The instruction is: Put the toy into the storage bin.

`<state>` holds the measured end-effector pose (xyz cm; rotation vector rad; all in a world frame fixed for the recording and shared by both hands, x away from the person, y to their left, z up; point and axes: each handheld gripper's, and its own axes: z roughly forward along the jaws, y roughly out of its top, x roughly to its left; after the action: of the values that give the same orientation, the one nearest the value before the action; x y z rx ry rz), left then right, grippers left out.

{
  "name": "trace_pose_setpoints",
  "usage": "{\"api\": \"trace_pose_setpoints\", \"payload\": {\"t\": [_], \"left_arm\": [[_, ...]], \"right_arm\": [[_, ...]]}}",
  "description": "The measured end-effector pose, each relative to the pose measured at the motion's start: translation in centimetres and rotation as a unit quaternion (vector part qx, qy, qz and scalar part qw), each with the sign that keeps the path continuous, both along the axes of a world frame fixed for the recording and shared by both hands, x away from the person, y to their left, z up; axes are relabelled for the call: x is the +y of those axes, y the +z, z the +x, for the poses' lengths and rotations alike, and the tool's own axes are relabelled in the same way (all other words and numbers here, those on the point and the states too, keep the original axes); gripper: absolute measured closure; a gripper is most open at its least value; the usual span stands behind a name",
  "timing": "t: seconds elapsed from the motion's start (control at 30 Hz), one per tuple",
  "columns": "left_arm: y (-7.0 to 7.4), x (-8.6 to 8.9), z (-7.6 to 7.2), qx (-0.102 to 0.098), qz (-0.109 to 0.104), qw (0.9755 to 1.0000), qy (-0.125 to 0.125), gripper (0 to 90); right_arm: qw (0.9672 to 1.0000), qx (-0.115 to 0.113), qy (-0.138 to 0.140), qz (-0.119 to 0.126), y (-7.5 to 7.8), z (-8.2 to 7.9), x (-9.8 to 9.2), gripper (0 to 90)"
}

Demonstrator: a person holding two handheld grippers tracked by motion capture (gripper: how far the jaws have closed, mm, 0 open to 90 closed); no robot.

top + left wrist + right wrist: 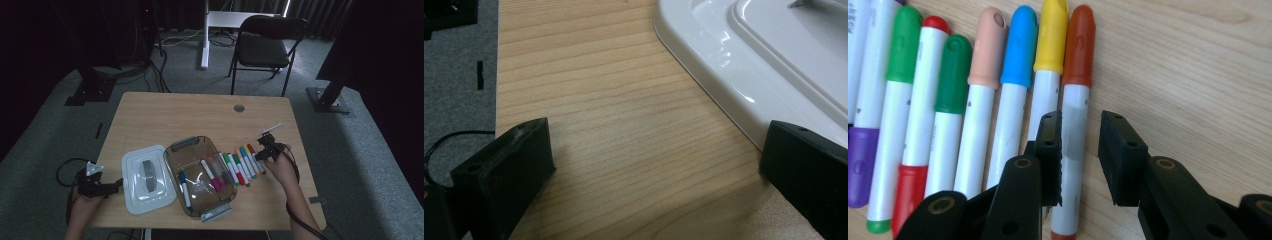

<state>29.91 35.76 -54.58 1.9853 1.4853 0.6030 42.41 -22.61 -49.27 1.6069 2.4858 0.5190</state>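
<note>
A row of several capped markers lies on the wooden table, right of a clear brown box. My right gripper is down at the row's right end. In the right gripper view its jaws straddle the orange-capped marker; one pad is at the barrel's left side and a small gap shows at the other. The yellow-capped marker lies just beside it. My left gripper rests open at the table's left edge, its jaws wide over bare wood beside the white lid.
The box holds a blue marker, a magenta one and others. Its white lid lies flat to the left of it. A folding chair stands beyond the table's far edge. Bare wood runs along the far half.
</note>
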Motion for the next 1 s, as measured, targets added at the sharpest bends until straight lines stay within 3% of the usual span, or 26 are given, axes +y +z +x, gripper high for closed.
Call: {"api": "trace_pose_setpoints", "payload": {"t": [0.33, 0.7, 1.0], "left_arm": [[0.0, 0.0, 0.0, 0.000, 0.000, 1.0000, 0.000, 1.2], [0.0, 0.0, 0.0, 0.000, 0.000, 1.0000, 0.000, 1.2], [0.0, 0.0, 0.0, 0.000, 0.000, 1.0000, 0.000, 1.2]], "right_arm": [[0.9998, 0.012, 0.002, -0.015, -1.2, 0.5, 0.3, 74.3], [0.9995, 0.007, 0.002, -0.032, -1.6, 0.6, 0.6, 75.7], [0.9997, 0.012, -0.022, -0.004, -1.2, 0.4, 0.1, 76.5]]}}
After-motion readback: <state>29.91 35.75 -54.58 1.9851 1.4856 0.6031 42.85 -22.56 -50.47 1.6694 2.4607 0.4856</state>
